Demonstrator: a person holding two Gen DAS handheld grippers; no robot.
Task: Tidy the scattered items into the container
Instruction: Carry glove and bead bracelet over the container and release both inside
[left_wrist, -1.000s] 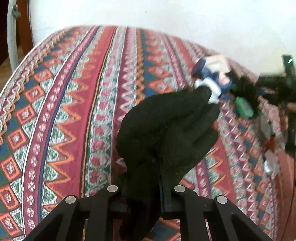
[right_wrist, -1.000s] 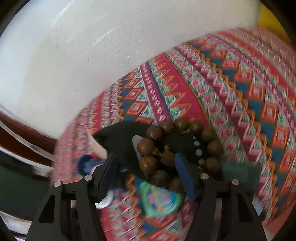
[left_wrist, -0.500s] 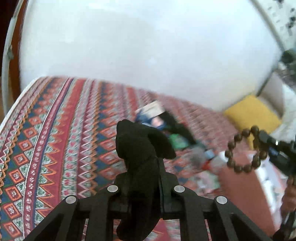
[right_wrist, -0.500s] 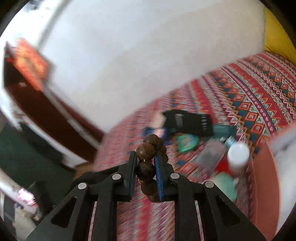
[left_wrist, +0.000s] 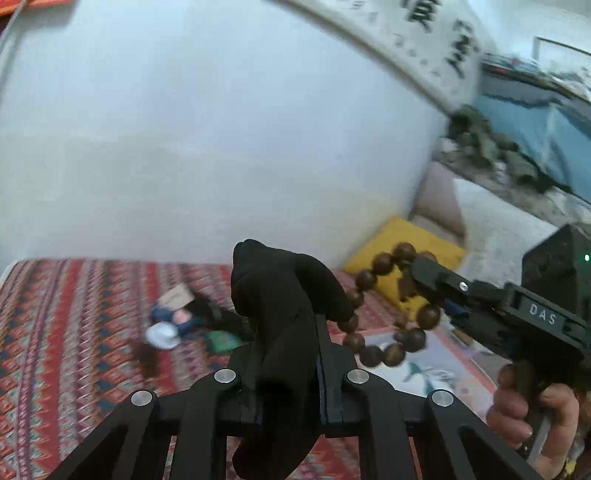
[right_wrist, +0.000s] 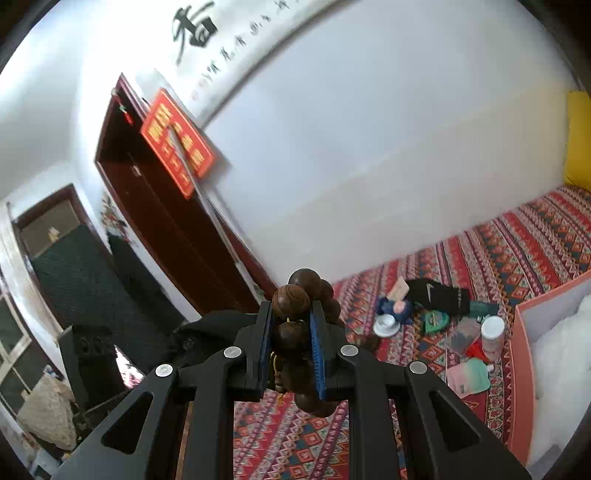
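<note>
Both claws risen off bedspread (right_wrist: 517, 251): left claw (left_wrist: 288, 332) pinching black glove (left_wrist: 280, 295), right claw (right_wrist: 291, 325) bead bracelet (right_wrist: 291, 299).

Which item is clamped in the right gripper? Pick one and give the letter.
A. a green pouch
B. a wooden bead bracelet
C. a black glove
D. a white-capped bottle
B: the right gripper is shut on the wooden bead bracelet, its brown beads pinched between the blue pads; the left wrist view shows the loop hanging from it.

We see a matt black knit glove (left_wrist: 280, 295), glossy wooden beads (right_wrist: 291, 299) and a woven patterned cloth (right_wrist: 517, 243).
</note>
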